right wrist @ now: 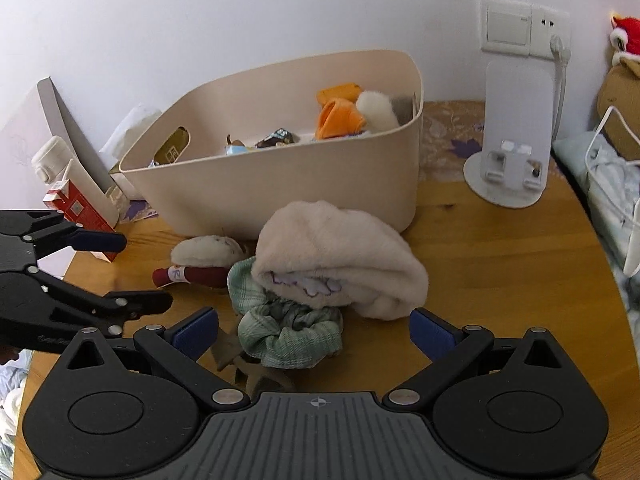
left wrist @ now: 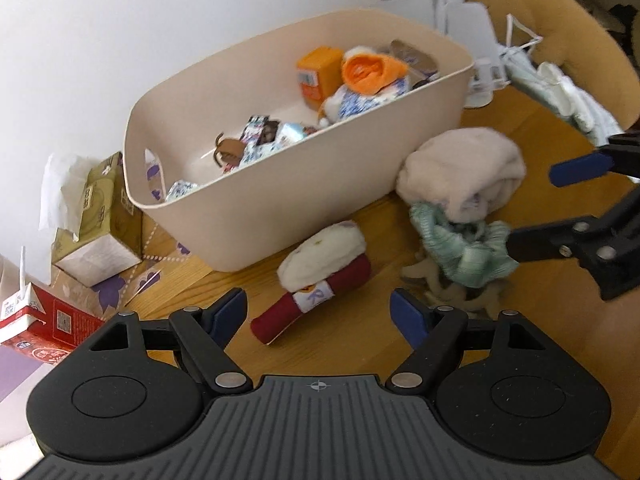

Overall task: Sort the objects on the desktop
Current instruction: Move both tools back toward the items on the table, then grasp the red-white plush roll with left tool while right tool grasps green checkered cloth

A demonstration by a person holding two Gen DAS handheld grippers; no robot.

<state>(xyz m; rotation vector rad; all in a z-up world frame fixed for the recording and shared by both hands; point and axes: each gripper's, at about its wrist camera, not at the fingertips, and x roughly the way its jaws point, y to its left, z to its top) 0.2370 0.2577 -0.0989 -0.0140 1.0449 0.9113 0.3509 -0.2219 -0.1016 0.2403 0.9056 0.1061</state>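
Note:
A beige bin [left wrist: 256, 216] [right wrist: 304, 192] holding several small items stands on the wooden table [left wrist: 360, 344] [right wrist: 500, 260]. In front of it lie a dark red and white roll [left wrist: 320, 280] [right wrist: 200, 268], a cream fluffy cloth [left wrist: 464, 172] [right wrist: 340, 256] and a green scrunchie [left wrist: 464, 248] [right wrist: 288, 332]. My left gripper [left wrist: 320, 312] is open, just short of the roll. My right gripper [right wrist: 314, 328] is open around the scrunchie, not touching it; it also shows in the left wrist view [left wrist: 540, 208].
A tissue box [left wrist: 96, 220] and a red carton [left wrist: 44, 324] [right wrist: 80, 208] stand left of the bin. A white phone stand [right wrist: 512, 160] is at its right. A brown star-shaped piece [right wrist: 248, 364] lies under the scrunchie. Bedding [right wrist: 616, 184] lies past the table's right edge.

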